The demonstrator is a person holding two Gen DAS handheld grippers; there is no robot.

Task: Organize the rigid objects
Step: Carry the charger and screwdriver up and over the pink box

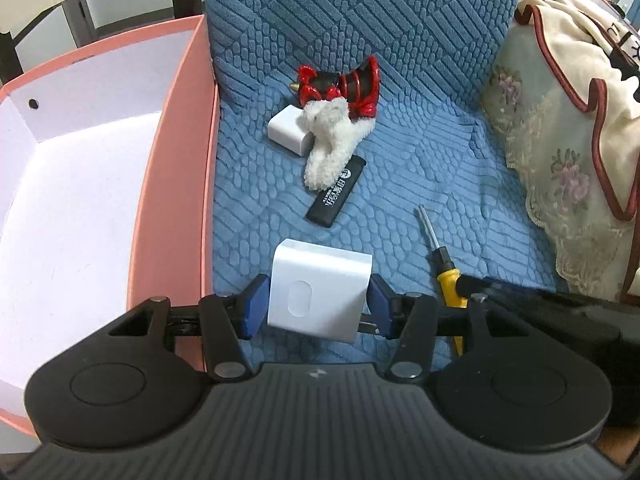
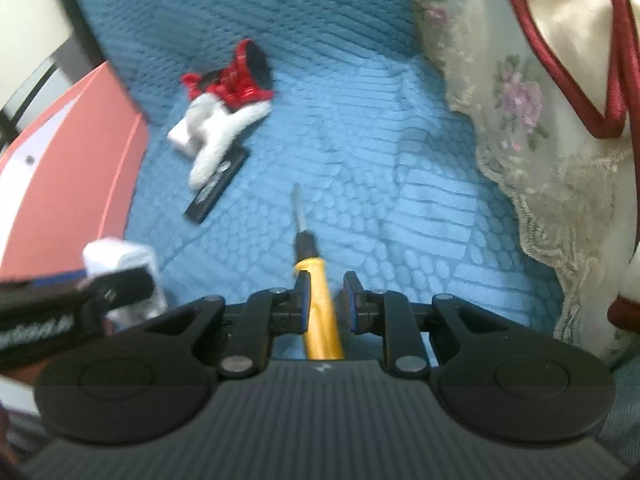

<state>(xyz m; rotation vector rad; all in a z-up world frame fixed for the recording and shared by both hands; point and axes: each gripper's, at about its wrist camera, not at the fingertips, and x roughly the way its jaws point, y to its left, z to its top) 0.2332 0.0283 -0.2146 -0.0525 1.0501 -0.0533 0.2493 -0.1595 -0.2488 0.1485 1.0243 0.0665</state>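
My left gripper (image 1: 318, 304) is shut on a white charger cube (image 1: 318, 292), which is lifted above the blue cushion (image 1: 400, 160), beside the pink box (image 1: 172, 200). A yellow-handled screwdriver (image 2: 318, 304) lies on the cushion between the narrow jaws of my right gripper (image 2: 326, 300). The left pad is against the handle, and a sliver of cushion shows at the right pad. Farther back lie a black lighter (image 1: 338, 194), a second white charger (image 1: 288, 130), a white plush toy (image 1: 326, 144) and a red and black figurine (image 1: 348, 86).
The pink box has a white inside (image 1: 80, 220) and stands open at the left, against the cushion. A lace-trimmed floral cover and cream cloth (image 1: 560, 140) rise along the right. The blue backrest (image 1: 360, 8) stands behind the objects.
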